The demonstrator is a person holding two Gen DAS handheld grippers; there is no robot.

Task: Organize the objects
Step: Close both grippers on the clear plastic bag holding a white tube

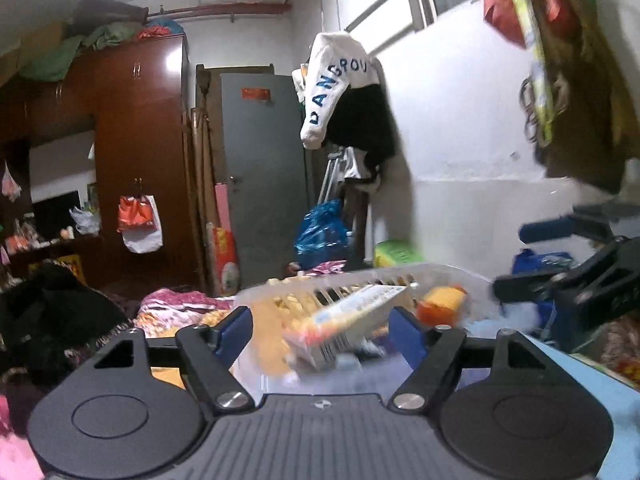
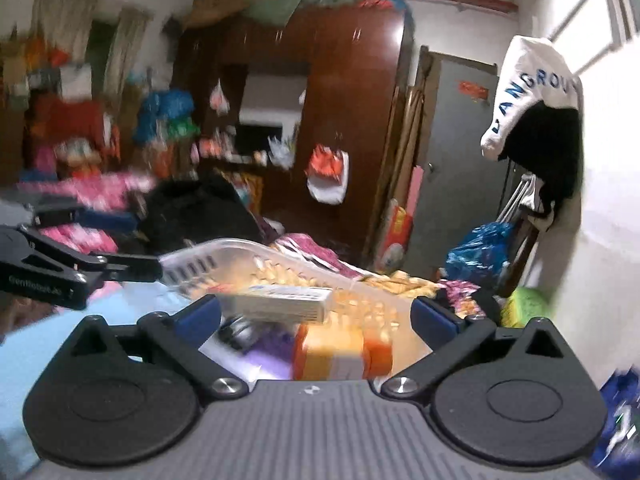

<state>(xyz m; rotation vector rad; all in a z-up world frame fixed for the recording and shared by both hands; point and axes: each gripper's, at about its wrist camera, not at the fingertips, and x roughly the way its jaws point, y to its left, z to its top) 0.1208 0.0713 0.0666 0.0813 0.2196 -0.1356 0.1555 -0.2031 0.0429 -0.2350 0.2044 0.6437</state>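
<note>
A clear plastic basket (image 1: 360, 280) with slotted walls sits just ahead of both grippers; it also shows in the right wrist view (image 2: 208, 258). Inside lie a white printed box (image 1: 356, 308) (image 2: 280, 304), an orange packet (image 1: 440, 302) (image 2: 340, 350) and a purple item (image 2: 268, 350). My left gripper (image 1: 322, 330) is open, its blue-padded fingers (image 1: 236, 330) spread either side of the box. My right gripper (image 2: 316, 316) is open too, above the basket's contents. The left gripper's arm (image 2: 60, 272) reaches the basket rim from the left. The view is blurred.
The basket rests on a light blue surface (image 1: 580, 380) beside a bed with patterned bedding (image 1: 176, 308). A brown wardrobe (image 1: 136, 152), a grey door (image 1: 264, 168), hanging clothes (image 1: 340, 92) and a blue bag (image 1: 320, 236) stand behind. Black clothing (image 1: 48, 308) lies at the left.
</note>
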